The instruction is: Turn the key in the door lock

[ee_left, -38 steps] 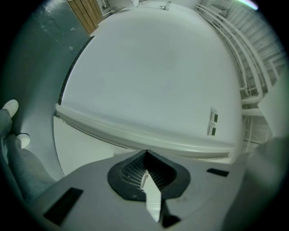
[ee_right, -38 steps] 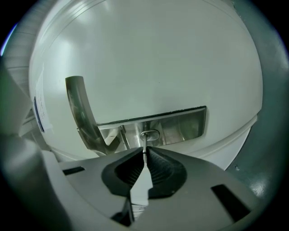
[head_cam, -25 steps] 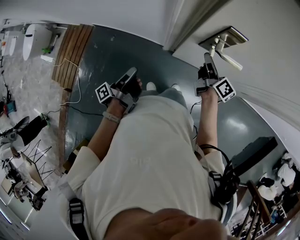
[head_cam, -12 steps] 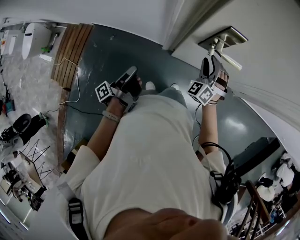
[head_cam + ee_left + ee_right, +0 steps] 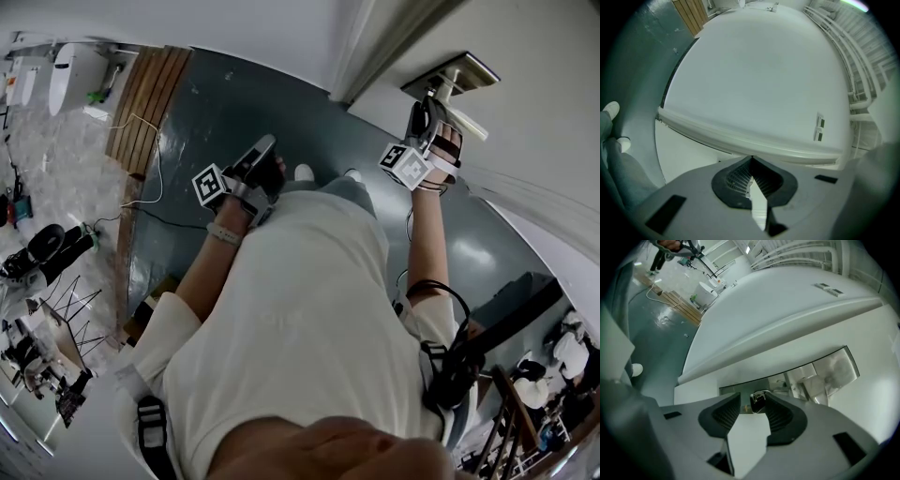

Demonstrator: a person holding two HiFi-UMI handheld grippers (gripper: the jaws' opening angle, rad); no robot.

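R tongs (image 5: pixel 751 401) have just been widening; now apart, key (image 5: pixel 758 402) between tips, unclamped. Key sits in lock plate (image 5: pixel 806 373) on door. L tongs (image 5: pixel 751 164) pressed together, empty. Risk: reclamping off-centre → pads slip off key, turn fails.

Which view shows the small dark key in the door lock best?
The right gripper view: the small dark key sits close-up between the right gripper's jaws, which have just been opening. The head view hides it behind that gripper; the left gripper view lacks it.
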